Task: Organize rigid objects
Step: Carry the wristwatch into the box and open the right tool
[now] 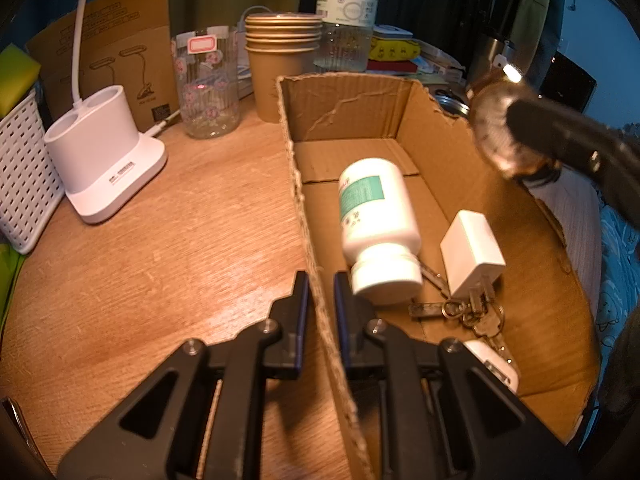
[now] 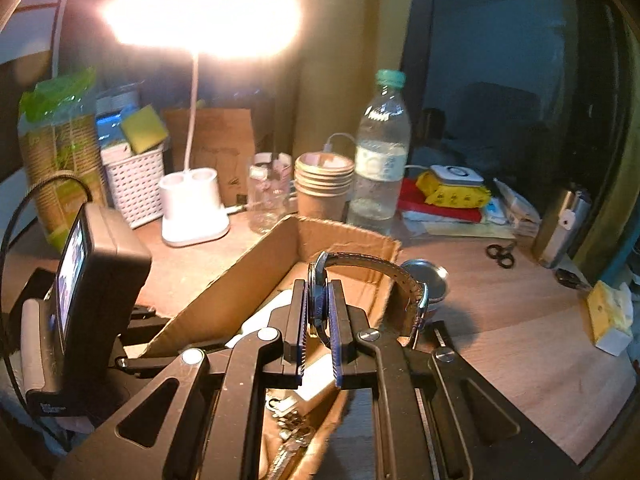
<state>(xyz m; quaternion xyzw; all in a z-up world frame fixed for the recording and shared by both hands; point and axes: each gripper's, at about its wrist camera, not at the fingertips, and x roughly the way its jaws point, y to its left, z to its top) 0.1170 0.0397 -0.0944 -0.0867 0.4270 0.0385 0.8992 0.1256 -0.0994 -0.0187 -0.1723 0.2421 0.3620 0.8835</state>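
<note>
An open cardboard box (image 1: pixel 532 280) lies on the wooden desk. In it are a white pill bottle (image 1: pixel 376 224) on its side, a white charger plug (image 1: pixel 472 252), a bunch of keys (image 1: pixel 472 312) and another white item (image 1: pixel 492 364). My left gripper (image 1: pixel 320 292) is shut on the box's left wall (image 1: pixel 304 216). My right gripper (image 2: pixel 319 300) is shut on a wristwatch (image 2: pixel 318 280) with a dark strap (image 2: pixel 372 268), held above the box (image 2: pixel 224 284). The watch also shows blurred in the left wrist view (image 1: pixel 504 128), over the box's right wall.
A white lamp base (image 1: pixel 104 152), a white basket (image 1: pixel 20 184), a glass jar (image 1: pixel 208 84), stacked paper cups (image 1: pixel 280 64) and a water bottle (image 1: pixel 348 12) stand behind the box. A tin (image 2: pixel 428 280), scissors (image 2: pixel 500 252) and a yellow-white block (image 2: pixel 610 316) lie to its right.
</note>
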